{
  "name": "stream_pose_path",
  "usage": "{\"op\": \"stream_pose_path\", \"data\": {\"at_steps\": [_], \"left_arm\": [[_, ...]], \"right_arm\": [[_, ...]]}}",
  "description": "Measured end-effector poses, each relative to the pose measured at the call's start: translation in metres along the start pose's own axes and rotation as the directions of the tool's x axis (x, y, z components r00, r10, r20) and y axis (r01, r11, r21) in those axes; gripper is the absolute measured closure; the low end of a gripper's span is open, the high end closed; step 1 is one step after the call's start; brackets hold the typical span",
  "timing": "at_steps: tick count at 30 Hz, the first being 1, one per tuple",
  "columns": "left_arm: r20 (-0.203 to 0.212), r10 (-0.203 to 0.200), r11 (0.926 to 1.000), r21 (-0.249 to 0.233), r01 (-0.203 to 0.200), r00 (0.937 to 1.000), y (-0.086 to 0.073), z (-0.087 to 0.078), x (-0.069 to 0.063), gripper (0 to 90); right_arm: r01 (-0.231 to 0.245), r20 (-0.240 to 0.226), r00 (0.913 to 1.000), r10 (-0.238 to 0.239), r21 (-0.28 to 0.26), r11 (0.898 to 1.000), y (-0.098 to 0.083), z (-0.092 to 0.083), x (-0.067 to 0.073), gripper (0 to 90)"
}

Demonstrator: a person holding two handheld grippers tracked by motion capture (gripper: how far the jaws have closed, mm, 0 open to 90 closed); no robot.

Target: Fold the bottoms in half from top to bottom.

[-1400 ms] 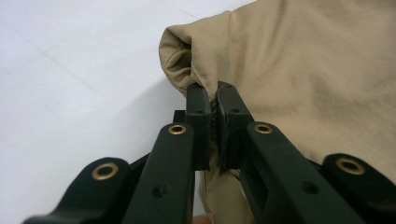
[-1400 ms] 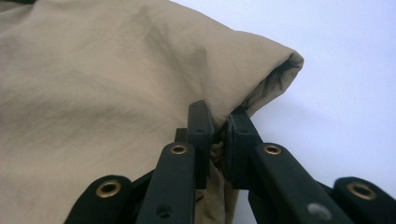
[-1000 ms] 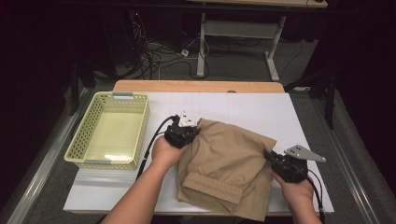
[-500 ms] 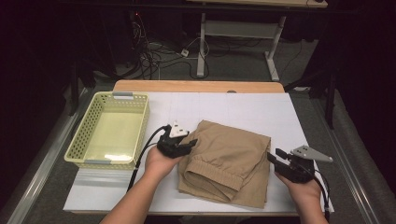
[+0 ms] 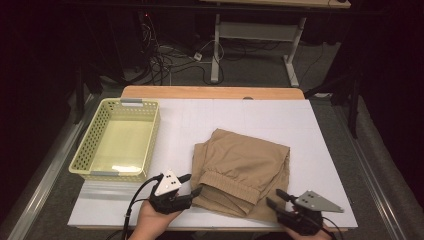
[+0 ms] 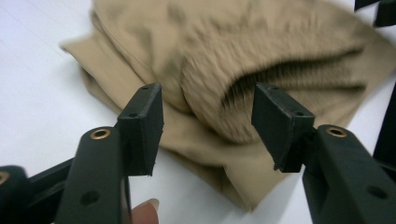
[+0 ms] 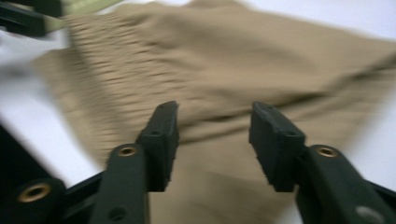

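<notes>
Both grippers, left gripper (image 5: 192, 191) and right gripper (image 5: 276, 201), have drawn back; jaws open, folded trousers (image 5: 242, 170) lying just ahead.

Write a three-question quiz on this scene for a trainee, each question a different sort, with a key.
1. True or false: the left gripper is clamped on the folded tan trousers.
2. Multiple choice: the yellow basket holds (A) a shirt, (B) nothing, (C) a cable.
3. Fill the gap: in the high view the trousers lie to the ___ of the basket.

Key
1. False: in the left gripper view its jaws stand apart with nothing between them.
2. B.
3. Right. The right gripper, also open, sits at the trousers' near right corner on the white table.
</notes>
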State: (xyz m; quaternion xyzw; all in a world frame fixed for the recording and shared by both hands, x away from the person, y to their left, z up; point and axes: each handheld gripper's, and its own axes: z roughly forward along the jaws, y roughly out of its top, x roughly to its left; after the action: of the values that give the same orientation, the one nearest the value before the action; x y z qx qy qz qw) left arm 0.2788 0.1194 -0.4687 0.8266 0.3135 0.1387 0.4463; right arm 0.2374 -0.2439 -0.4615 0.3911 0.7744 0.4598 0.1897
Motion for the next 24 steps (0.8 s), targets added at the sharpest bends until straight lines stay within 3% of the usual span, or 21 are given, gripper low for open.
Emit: {"op": "stream_pose_path", "data": {"at_steps": [3,5,7,10,14,15,16,24], "left_arm": [[0.004,0.002,0.9993,0.037,-0.002,1.0,0.0,0.012,-0.004,50.8],[-0.007,0.005,0.9988,0.048,-0.005,1.0,-0.001,0.016,-0.006,54.4],[-0.01,-0.003,0.9988,0.048,0.003,0.9999,-0.001,0.017,-0.005,56.1],[-0.003,-0.014,0.9988,0.048,0.015,0.9999,-0.003,0.015,-0.004,56.5],[0.001,-0.01,0.9988,0.047,0.01,0.9999,-0.005,0.013,-0.004,56.5],[0.003,-0.011,0.9988,0.048,0.011,0.9999,-0.005,0.013,-0.003,56.5],[0.003,-0.01,0.9989,0.046,0.009,0.9999,-0.005,0.013,-0.004,56.5],[-0.008,-0.002,0.9994,0.035,0.003,1.0,-0.001,0.011,-0.004,57.2]], "right_arm": [[0.088,-0.008,0.9961,-0.087,0.025,0.996,0.003,0.012,0.02,51.2],[0.128,0.005,0.9917,-0.129,0.052,0.99,0.003,0.02,0.026,54.5],[0.144,0.023,0.989,-0.146,0.086,0.986,0.001,0.027,0.026,57.1],[0.116,0.008,0.993,-0.118,0.088,0.989,-0.001,0.031,0.023,61.7],[0.166,0.014,0.9856,-0.168,0.101,0.981,0.001,0.031,0.028,68.9],[0.176,0.019,0.9838,-0.178,0.103,0.979,0.001,0.031,0.029,73.9],[0.187,0.0,0.9822,-0.188,0.099,0.977,0.0,0.029,0.03,84.9],[0.219,0.023,0.9749,-0.222,0.075,0.973,0.002,0.019,0.038,88.7]]}}
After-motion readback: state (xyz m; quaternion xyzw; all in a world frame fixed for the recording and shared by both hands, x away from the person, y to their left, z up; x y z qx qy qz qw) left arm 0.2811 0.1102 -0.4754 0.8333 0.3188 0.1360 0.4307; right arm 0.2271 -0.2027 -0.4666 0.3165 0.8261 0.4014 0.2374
